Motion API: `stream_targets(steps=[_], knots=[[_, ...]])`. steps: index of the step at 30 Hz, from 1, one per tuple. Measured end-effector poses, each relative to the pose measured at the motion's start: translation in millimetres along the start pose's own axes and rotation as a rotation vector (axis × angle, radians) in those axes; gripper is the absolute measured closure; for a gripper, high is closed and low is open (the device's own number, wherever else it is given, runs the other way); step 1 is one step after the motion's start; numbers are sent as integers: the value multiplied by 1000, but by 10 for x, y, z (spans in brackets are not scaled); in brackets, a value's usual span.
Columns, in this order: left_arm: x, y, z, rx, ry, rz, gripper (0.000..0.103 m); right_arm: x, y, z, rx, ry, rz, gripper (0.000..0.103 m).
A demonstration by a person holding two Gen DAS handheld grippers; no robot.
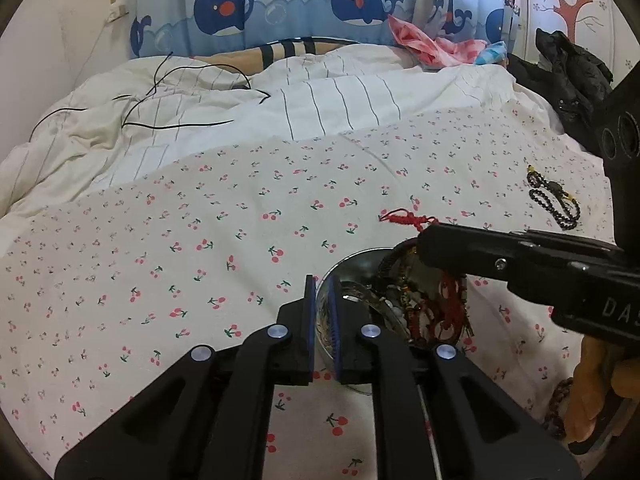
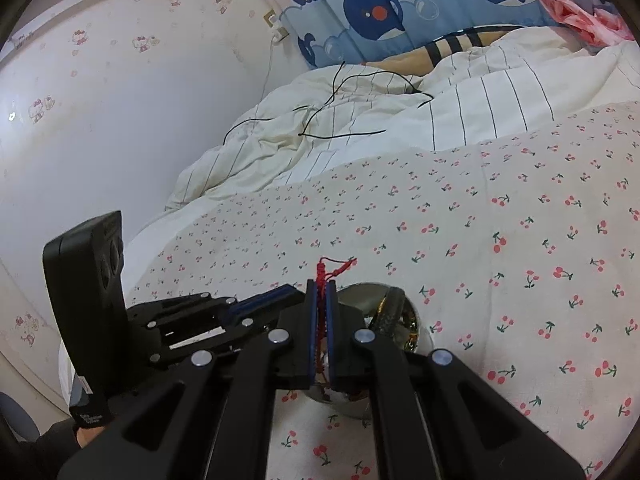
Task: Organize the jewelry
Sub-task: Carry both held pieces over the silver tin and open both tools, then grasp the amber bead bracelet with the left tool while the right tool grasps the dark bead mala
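Note:
A shiny metal bowl sits on the cherry-print bedsheet and holds several bracelets and cords. My left gripper is shut on the bowl's near rim. My right gripper is shut on a red knotted cord and holds it over the bowl; the cord's red end sticks out beyond the right gripper in the left wrist view. A black beaded bracelet lies on the sheet to the far right.
A rumpled striped white duvet with a thin black cable lies behind. A dark bag and pink cloth are at the back right. Another dark beaded bracelet lies near the holder's hand.

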State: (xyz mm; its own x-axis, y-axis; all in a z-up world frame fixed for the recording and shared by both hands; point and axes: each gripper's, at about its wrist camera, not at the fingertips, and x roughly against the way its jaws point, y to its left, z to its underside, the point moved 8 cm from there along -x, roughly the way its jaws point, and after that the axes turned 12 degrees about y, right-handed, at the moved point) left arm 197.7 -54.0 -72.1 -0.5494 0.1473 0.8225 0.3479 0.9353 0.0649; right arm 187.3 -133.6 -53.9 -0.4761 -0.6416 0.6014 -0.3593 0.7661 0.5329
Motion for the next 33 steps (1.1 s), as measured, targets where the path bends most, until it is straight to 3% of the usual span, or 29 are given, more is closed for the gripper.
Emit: stream_targets(steps=[3, 5, 7, 9, 10, 12, 17, 21, 26, 29, 33], knots=[[18, 41, -7, 11, -6, -12, 75, -80, -39, 29, 2, 47, 32, 98], [76, 109, -44, 32, -22, -21, 62, -161, -37, 73, 13, 105, 50, 92], [191, 196, -71, 58, -43, -25, 53, -134, 12, 82, 39, 111, 80, 53], [303, 258, -101, 75, -60, -25, 50, -78, 91, 68, 80, 102, 122, 42], [386, 293, -110, 88, -73, -21, 47, -32, 157, 64, 130, 101, 190, 40], [500, 321, -123, 102, -86, -7, 42, 68, 239, 57, 167, 86, 225, 37], [716, 246, 25, 84, -82, 13, 39, 436, 191, 68, 72, 54, 141, 36], [782, 80, 394, 62, -33, 60, 37, 825, 22, 323, -22, 44, 90, 34], [779, -374, 1151, -18, 87, 160, 35, 1168, -268, 1058, -93, 122, 133, 33], [792, -714, 1525, -89, 153, 233, 34, 1246, -358, 1378, -122, 177, 161, 33], [817, -1037, 1750, -165, 203, 328, 34, 1154, -261, 1516, -110, 215, 161, 33]])
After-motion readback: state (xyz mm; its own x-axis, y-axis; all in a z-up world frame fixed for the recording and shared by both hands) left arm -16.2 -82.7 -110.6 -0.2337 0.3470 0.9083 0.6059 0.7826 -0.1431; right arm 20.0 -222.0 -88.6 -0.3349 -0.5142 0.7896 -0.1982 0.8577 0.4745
